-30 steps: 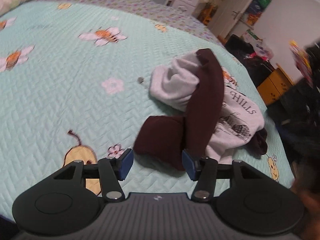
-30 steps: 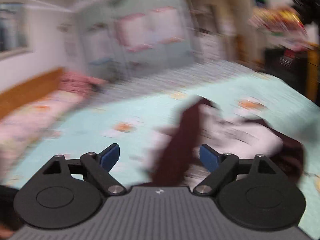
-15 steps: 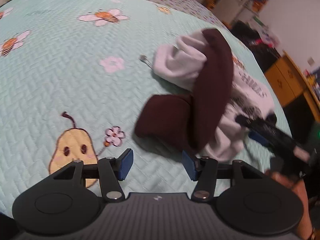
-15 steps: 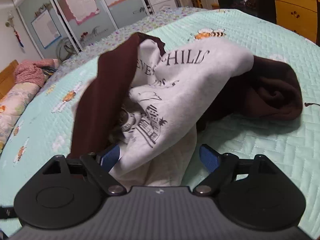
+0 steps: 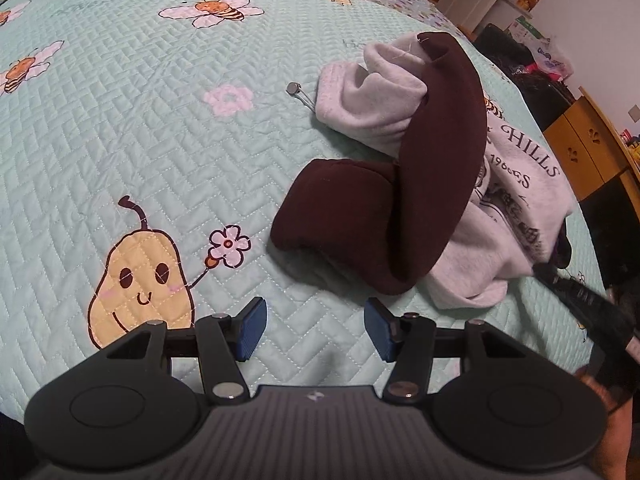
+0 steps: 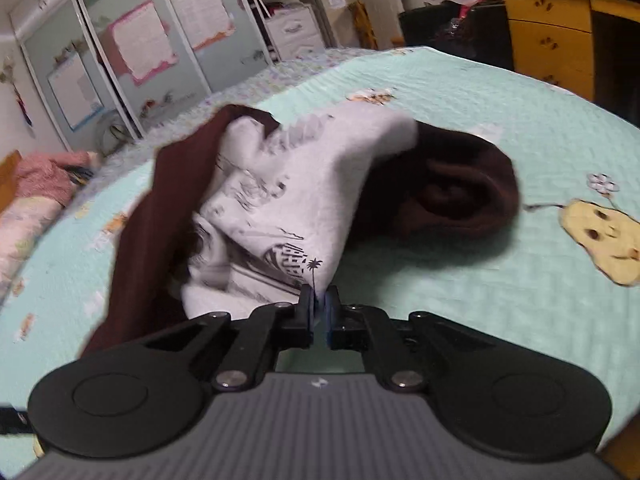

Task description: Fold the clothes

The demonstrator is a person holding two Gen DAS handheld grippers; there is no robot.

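on a mint quilted bedspread a crumpled grey-and-brown sweatshirt lies just ahead of the left tool, jaws apart, empty. right view: right tool closing, pinching its printed grey hem.

The right gripper has dropped to the sweatshirt — jaws closing on its hem.
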